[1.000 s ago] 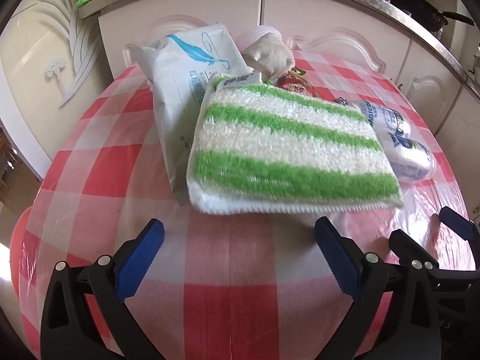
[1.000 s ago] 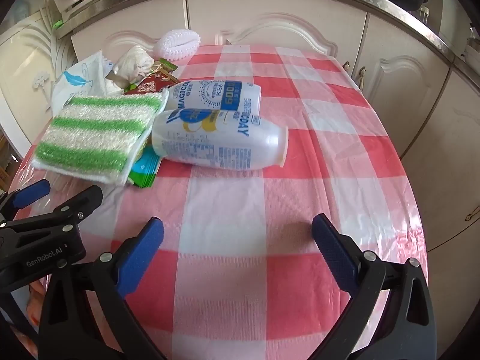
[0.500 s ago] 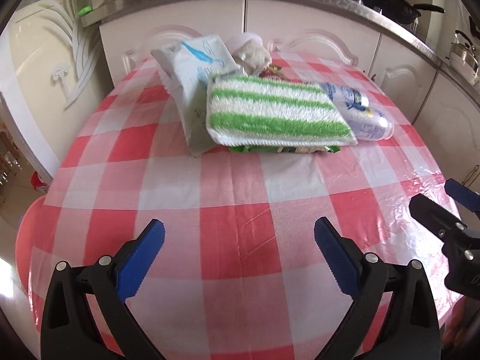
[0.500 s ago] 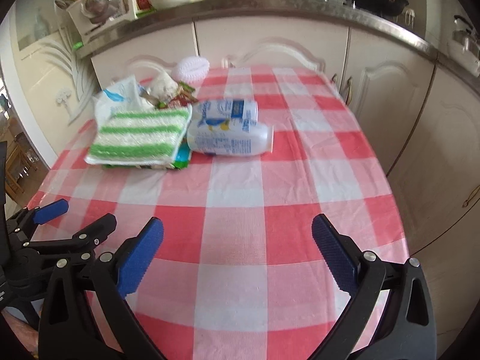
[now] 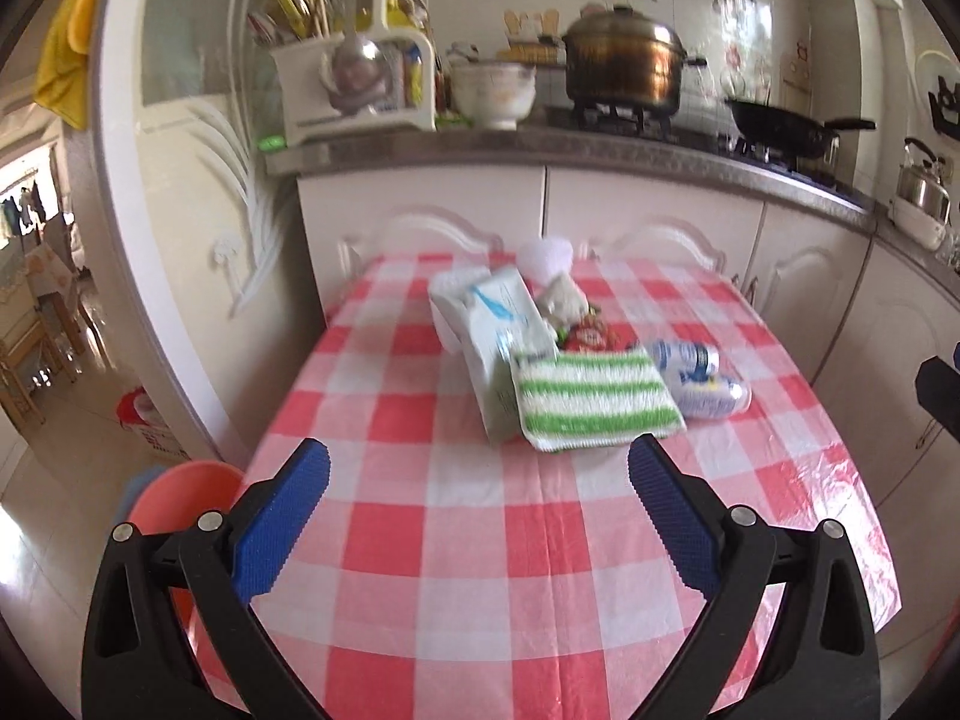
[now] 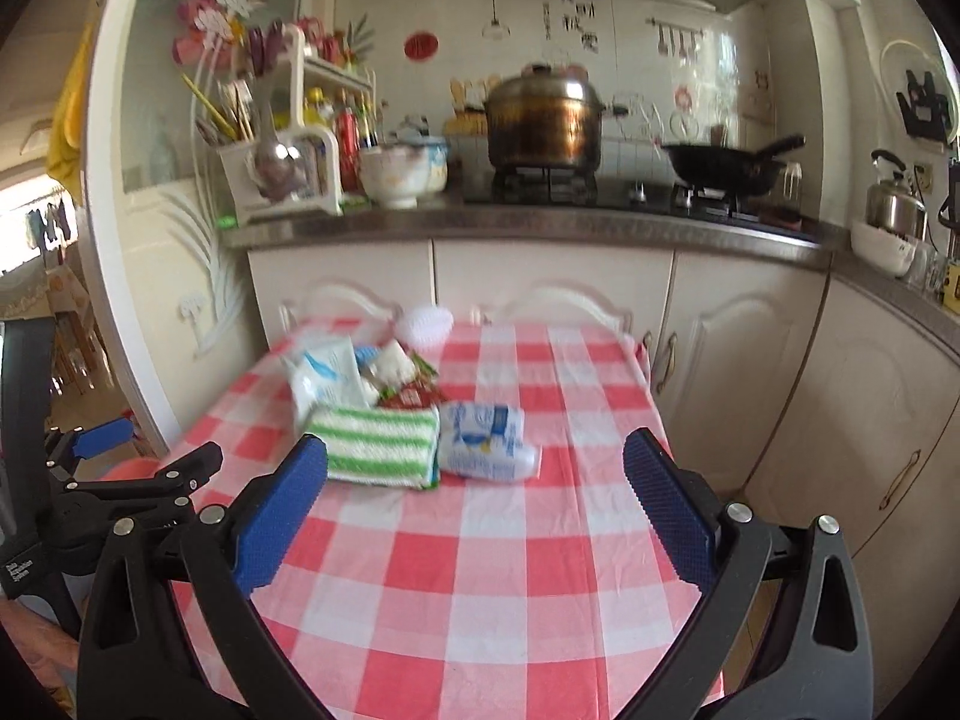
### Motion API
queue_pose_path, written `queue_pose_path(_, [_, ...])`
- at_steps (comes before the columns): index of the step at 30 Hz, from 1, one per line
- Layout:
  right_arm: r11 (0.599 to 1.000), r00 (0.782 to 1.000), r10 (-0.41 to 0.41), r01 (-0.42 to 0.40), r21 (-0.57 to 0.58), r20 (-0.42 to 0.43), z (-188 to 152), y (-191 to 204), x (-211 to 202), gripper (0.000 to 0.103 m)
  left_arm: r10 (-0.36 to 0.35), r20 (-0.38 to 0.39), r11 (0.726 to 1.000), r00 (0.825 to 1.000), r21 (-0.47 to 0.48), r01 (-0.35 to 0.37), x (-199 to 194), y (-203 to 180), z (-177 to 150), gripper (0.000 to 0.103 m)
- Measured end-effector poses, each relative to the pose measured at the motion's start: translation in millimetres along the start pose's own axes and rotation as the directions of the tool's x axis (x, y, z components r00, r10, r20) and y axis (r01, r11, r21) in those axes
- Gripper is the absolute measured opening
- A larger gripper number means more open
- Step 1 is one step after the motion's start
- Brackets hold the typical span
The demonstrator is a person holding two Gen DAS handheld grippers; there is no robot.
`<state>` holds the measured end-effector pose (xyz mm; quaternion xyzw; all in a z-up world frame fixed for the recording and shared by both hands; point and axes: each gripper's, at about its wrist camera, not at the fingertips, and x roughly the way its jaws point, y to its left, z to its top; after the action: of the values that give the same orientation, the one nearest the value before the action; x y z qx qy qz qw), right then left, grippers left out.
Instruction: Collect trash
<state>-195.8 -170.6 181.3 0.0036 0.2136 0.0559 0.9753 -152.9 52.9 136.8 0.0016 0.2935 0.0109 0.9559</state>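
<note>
On the far half of the table, a small heap of trash lies together. In front is a green-and-white striped cloth point(image 5: 597, 401), flat, with its left edge resting on a white wet-wipes pack point(image 5: 489, 330) that bears a blue feather print. Just to the right of the cloth lie two plastic bottles point(image 5: 705, 383) on their sides, touching each other, white with blue labels. Behind the cloth there are red snack wrappers point(image 5: 591, 336) and a crumpled white tissue point(image 5: 561, 300), and at the far edge of the table a white bristly brush point(image 5: 546, 255). From the right wrist view the same heap sits left of the middle line of the table, the cloth point(image 6: 378, 444) nearest and the bottles point(image 6: 489, 441) beside it.

The table is covered by a red-and-white checked plastic tablecloth point(image 5: 480, 570), and its near half is bare.

The left gripper point(image 5: 477, 519) hangs above the near edge with its blue pads spread wide, holding nothing. The right gripper point(image 6: 474, 513) is also spread wide and empty, and well apart from the heap. In the right wrist view the left gripper point(image 6: 129, 450) is seen at the left side, beyond the table's edge.

Below the left side of the table stands a pink basin point(image 5: 180, 495) on the floor. Behind the table are cream cabinets, and on the counter a large metal pot point(image 5: 624, 63) and a black wok point(image 5: 780, 126).
</note>
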Motion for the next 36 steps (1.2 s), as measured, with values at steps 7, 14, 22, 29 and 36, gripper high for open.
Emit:
queue_pose_path(7, [1.0, 0.992, 0.011, -0.01, -0.006, 0.125, 17, 9, -46, 0.099, 0.034, 0.1, 0.999, 0.994, -0.027, -0.031, -42, 10, 12, 0.098])
queue_pose_path(14, [0.999, 0.977, 0.023, -0.016, -0.036, 0.212, 22, 17, -75, 0.099, 0.048, 0.179, 0.999, 0.983, -0.029, -0.043, -72, 11, 15, 0.098])
queue_pose_path(22, [0.999, 0.951, 0.045, -0.038, -0.027, 0.305, 25, 17, -101, 0.099, 0.052, 0.243, 0.998, 0.969, -0.04, -0.044, -98, 19, 17, 0.098])
queue_pose_path(29, [0.998, 0.923, 0.064, -0.052, -0.041, 0.379, 26, 21, -120, 0.099, 0.05, 0.279, 0.998, 0.959, -0.05, -0.037, -112, 21, 19, 0.098])
queue_pose_path(36, [0.999, 0.892, 0.05, -0.036, -0.04, 0.449, 27, 23, -134, 0.099, 0.058, 0.279, 0.998, 0.959, -0.05, -0.046, -114, 23, 19, 0.098])
